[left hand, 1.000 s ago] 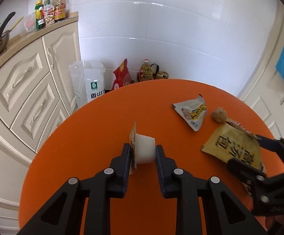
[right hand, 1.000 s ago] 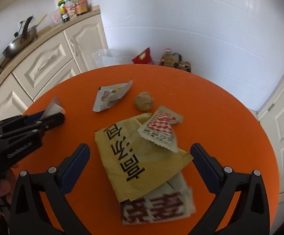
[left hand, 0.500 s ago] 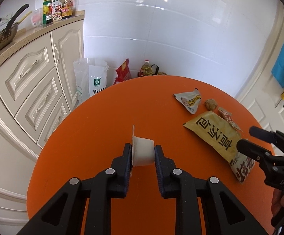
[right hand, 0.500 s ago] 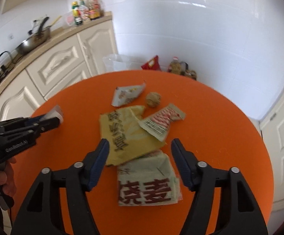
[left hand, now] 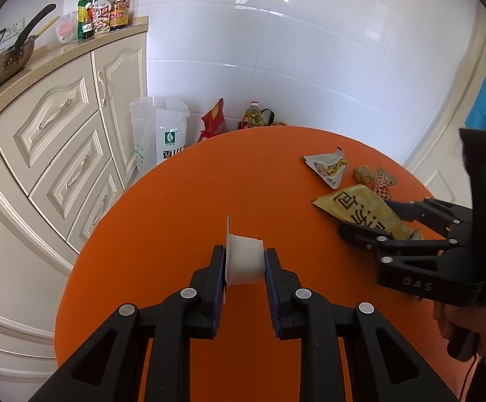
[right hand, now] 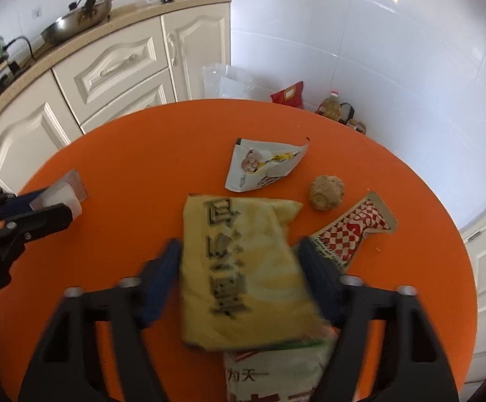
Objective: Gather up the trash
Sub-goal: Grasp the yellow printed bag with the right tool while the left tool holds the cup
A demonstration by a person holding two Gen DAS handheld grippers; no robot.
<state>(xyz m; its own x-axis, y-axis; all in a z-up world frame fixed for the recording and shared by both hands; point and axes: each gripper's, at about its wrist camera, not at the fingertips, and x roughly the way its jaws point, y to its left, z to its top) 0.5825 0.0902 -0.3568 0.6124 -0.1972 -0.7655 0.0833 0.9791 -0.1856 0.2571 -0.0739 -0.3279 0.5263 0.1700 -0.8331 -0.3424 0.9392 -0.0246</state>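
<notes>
My left gripper [left hand: 244, 261] is shut on a small white plastic cup [left hand: 244, 260] with a peeled foil lid, held over the orange round table [left hand: 162, 221]. The cup also shows in the right wrist view [right hand: 62, 197]. My right gripper [right hand: 241, 261] straddles a yellow snack bag [right hand: 239, 261], its blue-padded fingers [right hand: 162, 268] at both sides of the bag and touching it. A pale packet with red lettering [right hand: 276, 365] lies under the bag. Beyond lie a white torn wrapper [right hand: 263, 167], a brown crumpled ball [right hand: 326, 192] and a red-checked sachet [right hand: 353, 231].
Cream cabinets [left hand: 58, 154] with a wok and sauce bottles on the counter stand to the left. A white plastic bag [left hand: 159, 134], a red bag and an oil bottle sit on the floor by the white tiled wall. A white door is at right.
My right gripper has moved forward over the yellow bag and narrowed around it. My left gripper has held the cup and lifted back slightly.
</notes>
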